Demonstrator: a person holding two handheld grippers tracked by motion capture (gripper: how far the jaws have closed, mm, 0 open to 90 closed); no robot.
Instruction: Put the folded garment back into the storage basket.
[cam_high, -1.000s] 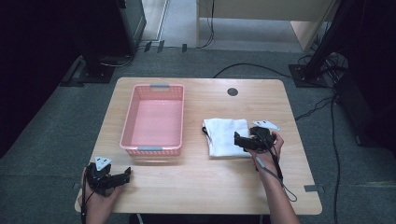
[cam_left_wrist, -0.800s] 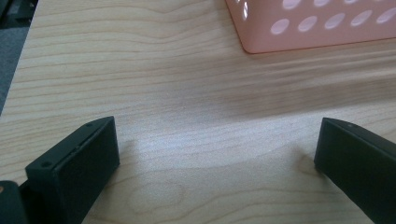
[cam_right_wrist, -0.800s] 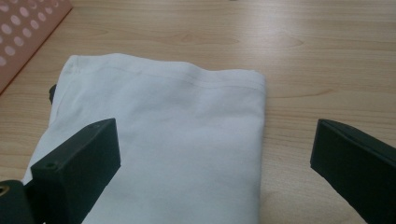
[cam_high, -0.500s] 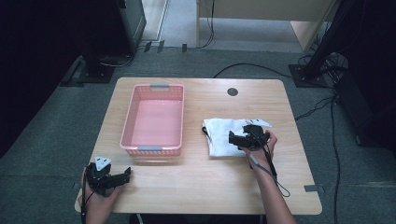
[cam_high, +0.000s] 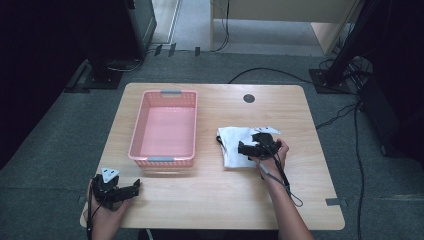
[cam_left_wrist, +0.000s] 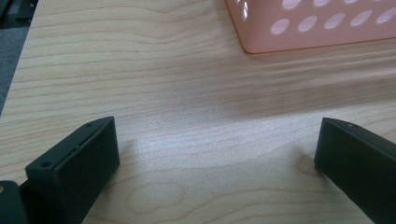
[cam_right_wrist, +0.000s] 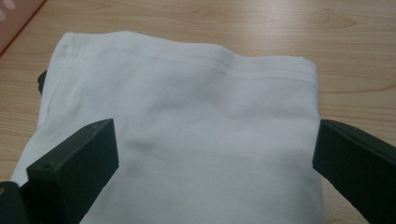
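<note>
Soft white cloth (cam_right_wrist: 187, 130) lies on a smooth, matt wood table (cam_high: 215, 200).

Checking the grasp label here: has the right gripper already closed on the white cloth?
No, the right gripper has its jaws wide apart over the folded white cloth.

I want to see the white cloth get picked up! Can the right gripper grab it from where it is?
Probably yes. The right gripper hangs right over the folded white cloth with its jaws spread wide, one on each side, and nothing lies between them and the fabric. It likely only needs to come down and close.
</note>
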